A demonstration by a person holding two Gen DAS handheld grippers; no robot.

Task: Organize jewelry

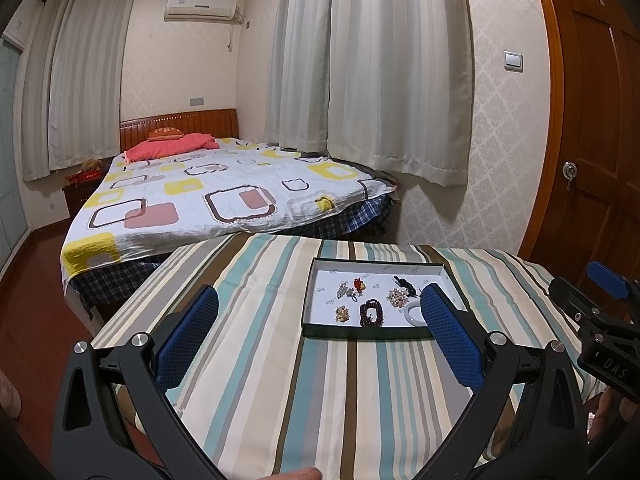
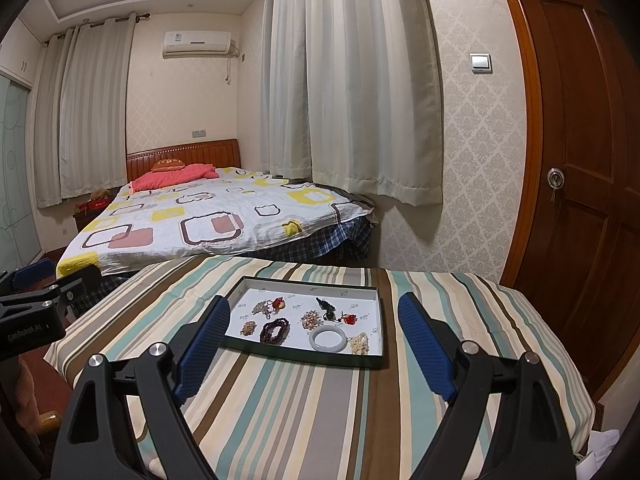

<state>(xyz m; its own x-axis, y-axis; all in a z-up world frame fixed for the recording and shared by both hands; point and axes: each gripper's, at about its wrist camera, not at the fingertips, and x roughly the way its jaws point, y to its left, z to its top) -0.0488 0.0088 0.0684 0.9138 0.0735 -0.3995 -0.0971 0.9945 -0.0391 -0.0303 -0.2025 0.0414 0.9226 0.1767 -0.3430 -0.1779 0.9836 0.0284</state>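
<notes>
Striped cloth (image 2: pixel 280 400) covers the near table; beyond stands a bed (image 2: pixel 208 220). Both grippers, left (image 1: pixel 320 312) and right (image 2: pixel 312 320), hover spread before the jewelry tray (image 2: pixel 376 320).

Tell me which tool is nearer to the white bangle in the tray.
Right, probably. The right tool faces the white bangle, which lies ahead between its open fingers. The left tool points left of the tray; the bangle sits behind its right finger.

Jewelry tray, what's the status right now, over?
Left hand-held gripper and right hand-held gripper open, empty, above the striped cloth. Jewelry tray untouched, pieces inside. Nothing in the way.
</notes>
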